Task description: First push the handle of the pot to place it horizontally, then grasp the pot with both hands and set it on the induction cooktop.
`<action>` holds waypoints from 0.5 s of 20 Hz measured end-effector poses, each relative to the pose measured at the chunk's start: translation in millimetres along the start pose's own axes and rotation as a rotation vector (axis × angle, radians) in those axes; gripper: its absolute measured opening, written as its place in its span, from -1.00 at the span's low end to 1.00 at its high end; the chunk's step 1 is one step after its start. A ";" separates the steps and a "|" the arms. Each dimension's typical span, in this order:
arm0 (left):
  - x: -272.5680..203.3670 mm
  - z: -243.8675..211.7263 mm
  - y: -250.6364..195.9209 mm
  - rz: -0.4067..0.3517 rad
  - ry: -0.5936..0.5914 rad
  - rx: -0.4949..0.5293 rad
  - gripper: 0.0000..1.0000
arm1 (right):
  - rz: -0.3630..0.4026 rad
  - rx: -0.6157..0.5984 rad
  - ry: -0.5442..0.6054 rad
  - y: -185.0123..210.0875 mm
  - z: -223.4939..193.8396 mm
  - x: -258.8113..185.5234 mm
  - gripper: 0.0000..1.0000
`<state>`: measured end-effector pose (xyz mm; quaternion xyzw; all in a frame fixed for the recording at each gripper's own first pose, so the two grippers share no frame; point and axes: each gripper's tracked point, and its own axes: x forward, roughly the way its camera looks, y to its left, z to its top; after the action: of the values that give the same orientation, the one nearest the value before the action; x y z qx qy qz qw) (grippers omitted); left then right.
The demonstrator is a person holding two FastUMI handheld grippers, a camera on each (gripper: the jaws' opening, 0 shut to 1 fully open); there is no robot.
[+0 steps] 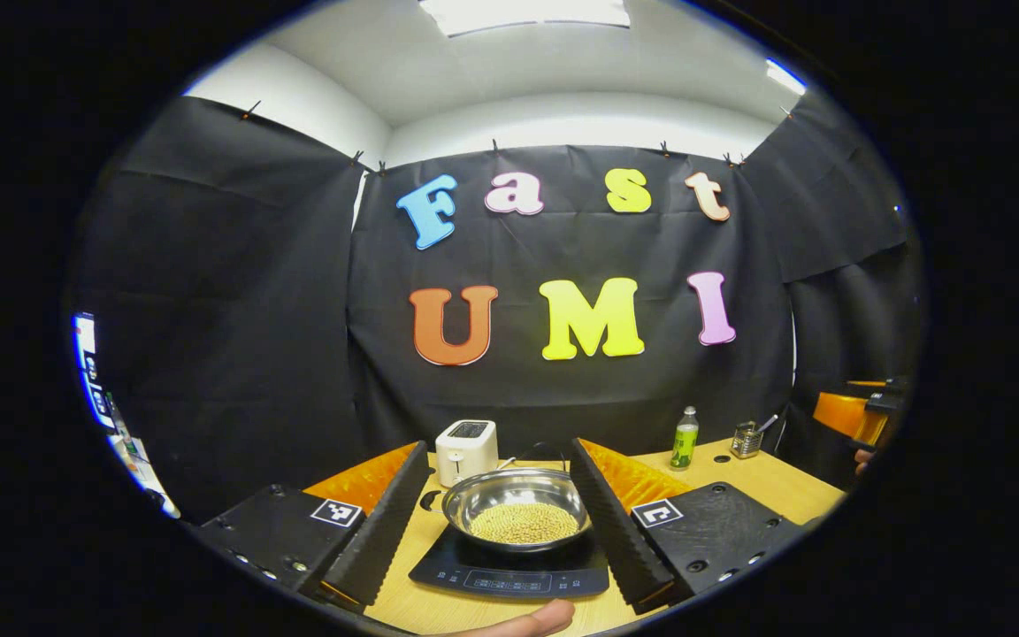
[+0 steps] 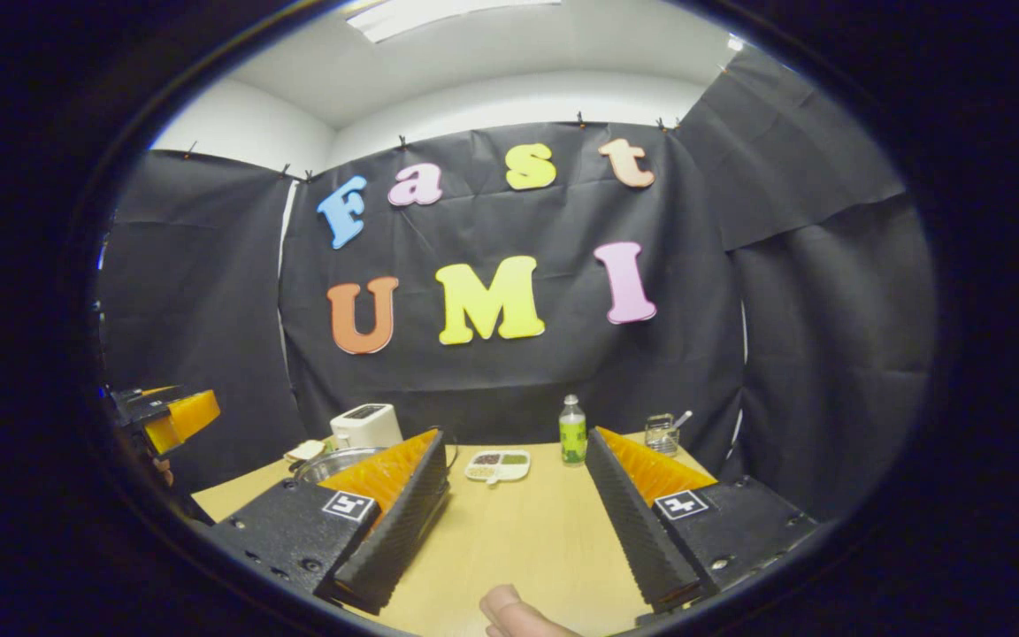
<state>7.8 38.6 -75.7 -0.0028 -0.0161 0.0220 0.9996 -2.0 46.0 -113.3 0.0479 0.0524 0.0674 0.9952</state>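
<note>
In the left gripper view a steel pot (image 1: 515, 504) with pale beans in it sits on the black induction cooktop (image 1: 509, 575). A thin dark handle arches behind the pot's far rim. My left gripper (image 1: 501, 445) is open, its fingers standing on either side of the pot and apart from it. The right gripper view has the pot's rim (image 2: 329, 462) peeking out behind its left finger. My right gripper (image 2: 517, 435) is open over bare table with nothing between its fingers. The other gripper's orange body appears at each view's edge.
A white toaster (image 1: 466, 449) stands behind the cooktop. A green bottle (image 2: 572, 431), a small holder with a spoon (image 2: 662, 432) and a white sectioned dish (image 2: 498, 464) stand at the back of the wooden table (image 2: 527, 540). A thumb (image 1: 527, 619) shows at the bottom.
</note>
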 end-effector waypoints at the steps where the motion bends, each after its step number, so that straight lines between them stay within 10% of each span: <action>1: -5.1 -3.2 -7.3 -0.012 0.011 -0.010 0.89 | -0.017 -0.012 -0.016 -6.6 6.9 -7.5 0.90; 10: -28.1 20.3 -32.5 -0.075 0.001 0.004 0.90 | -0.084 -0.055 -0.076 -38.6 43.3 -61.8 0.92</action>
<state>-19.5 5.0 -56.2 -0.0002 -0.0158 -0.0157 0.9998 -53.1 -4.5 -68.3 0.0208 0.0145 0.0252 0.9994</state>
